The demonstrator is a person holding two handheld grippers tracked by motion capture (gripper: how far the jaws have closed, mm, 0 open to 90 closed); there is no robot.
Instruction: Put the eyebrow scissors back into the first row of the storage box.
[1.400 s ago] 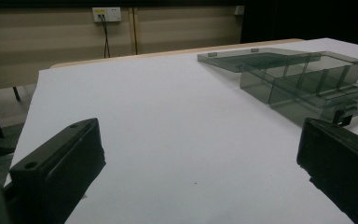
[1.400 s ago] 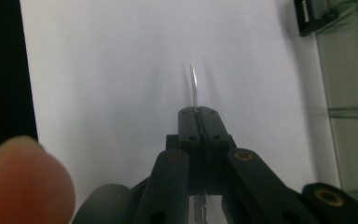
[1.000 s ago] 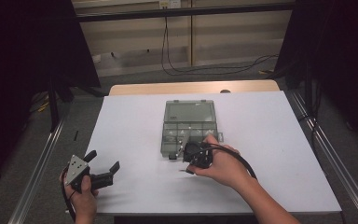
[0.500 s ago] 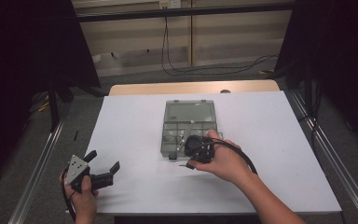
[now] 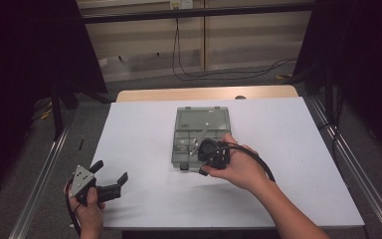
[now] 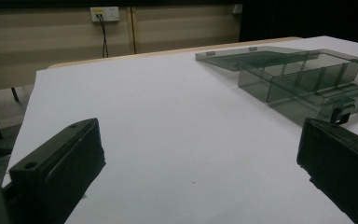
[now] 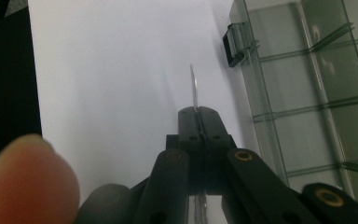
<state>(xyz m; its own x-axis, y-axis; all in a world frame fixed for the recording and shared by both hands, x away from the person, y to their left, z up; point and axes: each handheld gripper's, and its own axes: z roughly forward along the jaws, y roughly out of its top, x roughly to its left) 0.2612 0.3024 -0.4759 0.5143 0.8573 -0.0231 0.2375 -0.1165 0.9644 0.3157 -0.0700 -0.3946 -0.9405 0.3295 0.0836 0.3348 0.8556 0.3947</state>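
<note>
A smoky clear compartment box [image 5: 202, 118] lies open in the middle of the white table [image 5: 139, 134]. Its lid is folded back on the far side. My right gripper [image 5: 210, 154] hovers at the box's near edge, held in a hand. In the right gripper view this gripper [image 7: 198, 112] is shut on a thin clear plastic strip [image 7: 194, 86] that sticks out past the tips. Beside it are the box's compartments [image 7: 317, 93] and black latch [image 7: 234, 45]. My left gripper [image 5: 110, 170] rests open at the table's near left corner. Its jaws stand wide apart and hold nothing [image 6: 198, 154].
The box [image 6: 303, 79] lies ahead and to the right of the left gripper. Metal rails [image 5: 40, 174] run along both sides of the table. Cables [image 5: 194, 74] trail across the floor behind it. A wooden edge [image 5: 209, 93] borders the table's far side.
The right hand and its gripper shifted a little away from the person and to the right, over the box's near edge. The left gripper stayed put.
</note>
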